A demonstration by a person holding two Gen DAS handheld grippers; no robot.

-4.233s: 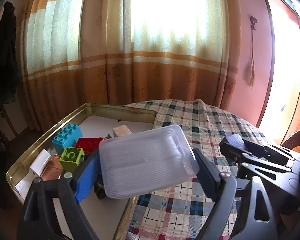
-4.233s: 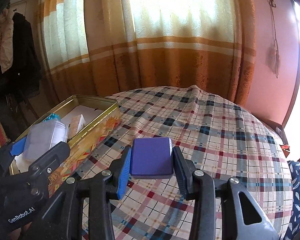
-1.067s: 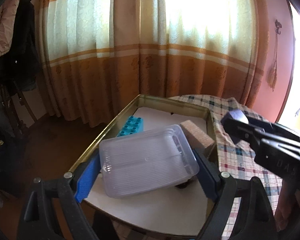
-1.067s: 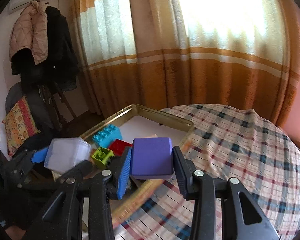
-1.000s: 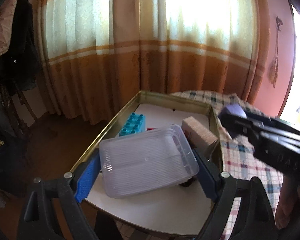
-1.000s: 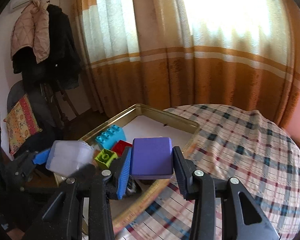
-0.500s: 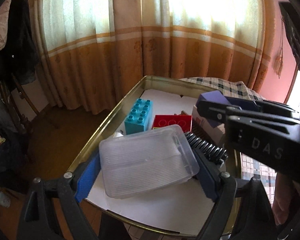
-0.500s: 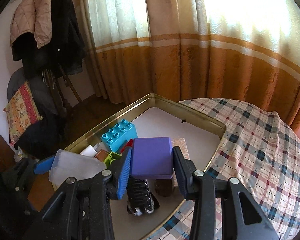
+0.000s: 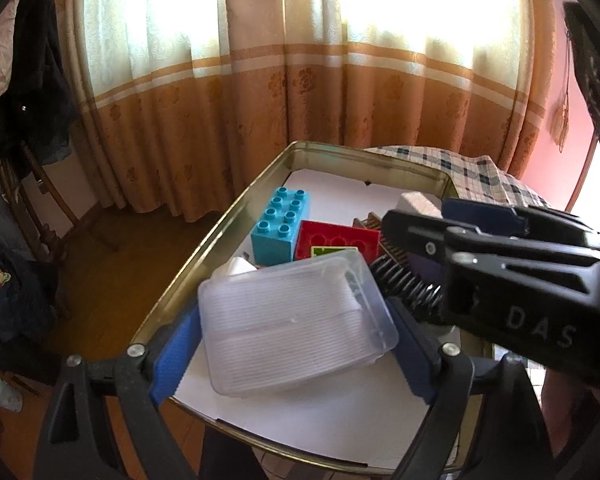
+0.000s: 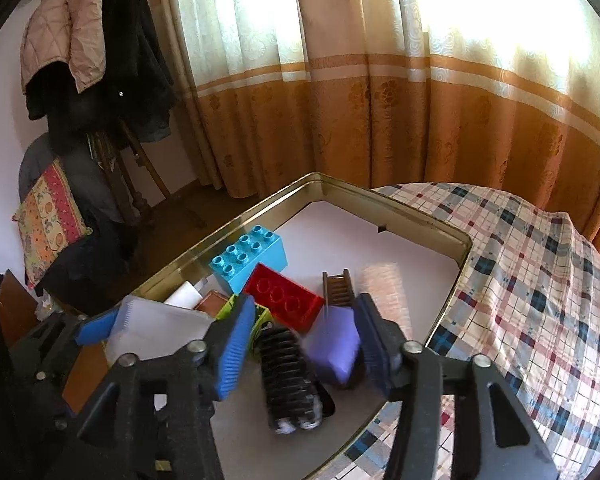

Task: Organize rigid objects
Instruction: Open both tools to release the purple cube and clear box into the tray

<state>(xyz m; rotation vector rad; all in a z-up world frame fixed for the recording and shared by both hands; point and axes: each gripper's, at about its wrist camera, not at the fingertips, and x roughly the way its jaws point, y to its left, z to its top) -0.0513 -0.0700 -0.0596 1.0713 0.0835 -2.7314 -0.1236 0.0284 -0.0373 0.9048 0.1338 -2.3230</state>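
Released from the opening right gripper (image 10: pixel 306 350), the light, stiff purple block (image 10: pixel 334 346) tips toward the tin's (image 10: pixel 440 226) right edge — left gripper (image 9: pixel 294 354) clamps the slick clear box (image 9: pixel 296 320) by its sides

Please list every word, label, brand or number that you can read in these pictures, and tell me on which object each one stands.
"DAS": pale raised letters on the black body of the right tool, seen in the left wrist view.
No other text is readable: the toy bricks, the clear plastic box and the gold tin show no print.
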